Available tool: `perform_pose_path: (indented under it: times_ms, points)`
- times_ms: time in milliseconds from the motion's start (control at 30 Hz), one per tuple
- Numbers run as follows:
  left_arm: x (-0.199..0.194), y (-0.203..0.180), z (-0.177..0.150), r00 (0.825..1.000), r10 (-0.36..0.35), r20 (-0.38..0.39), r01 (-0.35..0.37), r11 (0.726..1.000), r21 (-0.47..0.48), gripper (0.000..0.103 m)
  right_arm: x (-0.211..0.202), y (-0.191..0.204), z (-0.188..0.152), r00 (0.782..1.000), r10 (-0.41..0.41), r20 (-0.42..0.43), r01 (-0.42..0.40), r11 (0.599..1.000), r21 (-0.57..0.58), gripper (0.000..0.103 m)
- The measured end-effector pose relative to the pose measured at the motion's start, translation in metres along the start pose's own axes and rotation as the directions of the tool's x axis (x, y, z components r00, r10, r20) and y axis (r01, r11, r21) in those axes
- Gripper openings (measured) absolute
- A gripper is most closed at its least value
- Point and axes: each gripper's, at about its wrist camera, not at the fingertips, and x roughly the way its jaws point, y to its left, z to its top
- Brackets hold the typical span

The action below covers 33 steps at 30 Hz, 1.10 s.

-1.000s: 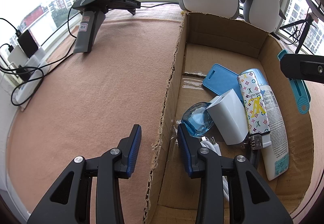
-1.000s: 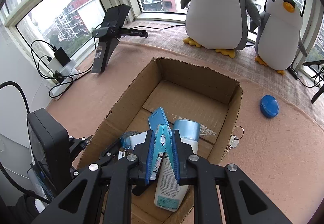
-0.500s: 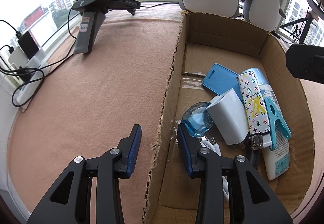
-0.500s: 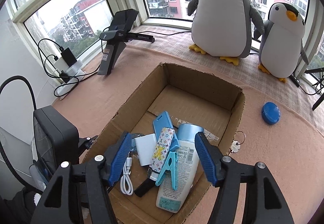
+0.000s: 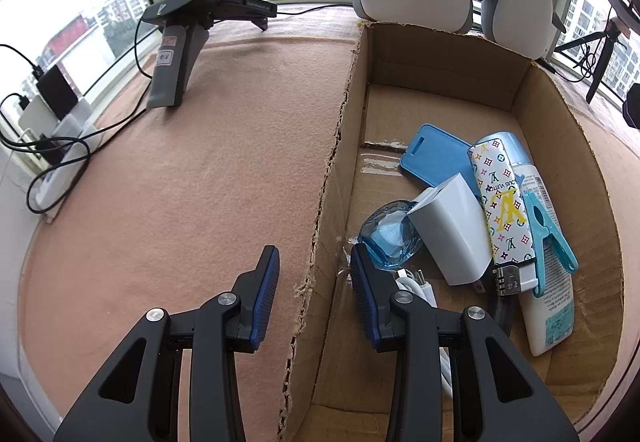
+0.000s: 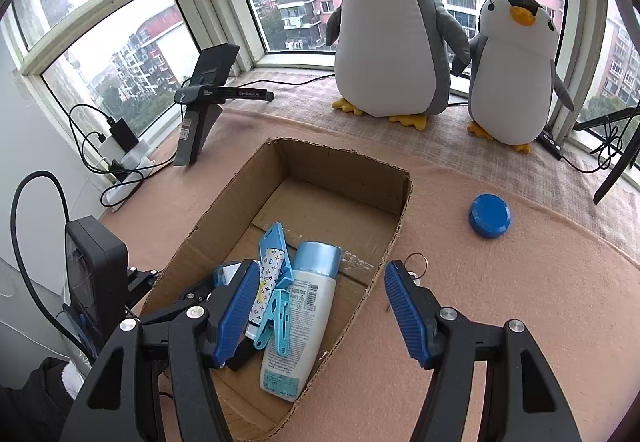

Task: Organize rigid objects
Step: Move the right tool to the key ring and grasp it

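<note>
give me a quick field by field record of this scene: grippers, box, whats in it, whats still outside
left gripper: open, its fingers on either side of the box's near wall
right gripper: open, empty, above the box's right wall
box: open cardboard box on the pink cloth
in box: teal clothespin lying on the white lotion bottle, patterned case, white charger, blue card holder, clear blue dish, white cable
outside box: round blue lid, key ring by the box's right wall
background: two plush penguins at the window

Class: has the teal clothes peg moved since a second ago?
Yes. The teal clothes peg left the right gripper, dropping into the cardboard box, and lies on the white bottle.
</note>
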Motion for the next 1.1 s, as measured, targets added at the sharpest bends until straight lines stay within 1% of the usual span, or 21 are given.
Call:
perform_pose_path:
  times_ms: [167, 267, 367, 433, 600, 767, 833, 900, 1033, 1100]
  points:
    - [0.0, -0.002, 0.0, 1.0, 0.011, -0.002, -0.011, 1.0, 0.006, 0.036, -0.012, -0.027, -0.008, 1.0, -0.013, 0.015, 0.013, 1.0, -0.013, 0.061]
    - [0.0, -0.003, 0.001, 1.0, 0.017, -0.004, -0.017, 1.0, 0.006, 0.036, -0.018, -0.037, -0.013, 0.999, -0.018, 0.033, 0.02, 0.998, -0.066, 0.061]
    - [-0.001, -0.005, 0.0, 1.0, 0.03, -0.005, -0.029, 1.0, 0.011, 0.036, -0.018, -0.046, -0.017, 0.999, -0.033, 0.031, 0.037, 0.991, -0.126, 0.061]
    - [-0.001, -0.007, 0.0, 0.999, 0.039, -0.005, -0.039, 0.999, 0.015, 0.036, -0.015, -0.053, -0.018, 0.999, -0.049, 0.018, 0.051, 0.988, -0.148, 0.061]
    - [-0.001, -0.008, 0.001, 0.999, 0.054, -0.005, -0.053, 0.998, 0.018, 0.036, 0.001, -0.075, -0.016, 0.999, -0.006, -0.038, 0.001, 0.991, -0.132, 0.06]
    - [0.0, -0.01, 0.001, 0.998, 0.068, -0.008, -0.068, 0.997, 0.021, 0.036, 0.025, -0.088, -0.013, 0.995, 0.024, -0.098, -0.037, 0.99, -0.132, 0.044]
    - [-0.001, -0.011, 0.001, 0.997, 0.072, -0.009, -0.071, 0.997, 0.023, 0.036, 0.035, -0.09, -0.012, 0.992, 0.04, -0.116, -0.056, 0.99, -0.133, 0.04]
    - [0.0, -0.011, 0.002, 0.997, 0.072, -0.01, -0.072, 0.997, 0.023, 0.036, 0.045, -0.091, -0.01, 0.99, 0.055, -0.13, -0.072, 0.989, -0.129, 0.038]
    - [0.0, -0.011, 0.002, 0.997, 0.074, -0.013, -0.074, 0.997, 0.02, 0.036, 0.062, -0.092, -0.008, 0.984, 0.081, -0.159, -0.101, 0.988, -0.119, 0.029]
    - [0.0, -0.01, 0.002, 0.997, 0.075, -0.015, -0.075, 0.997, 0.018, 0.036, 0.069, -0.092, -0.007, 0.981, 0.091, -0.171, -0.113, 0.986, -0.12, 0.028]
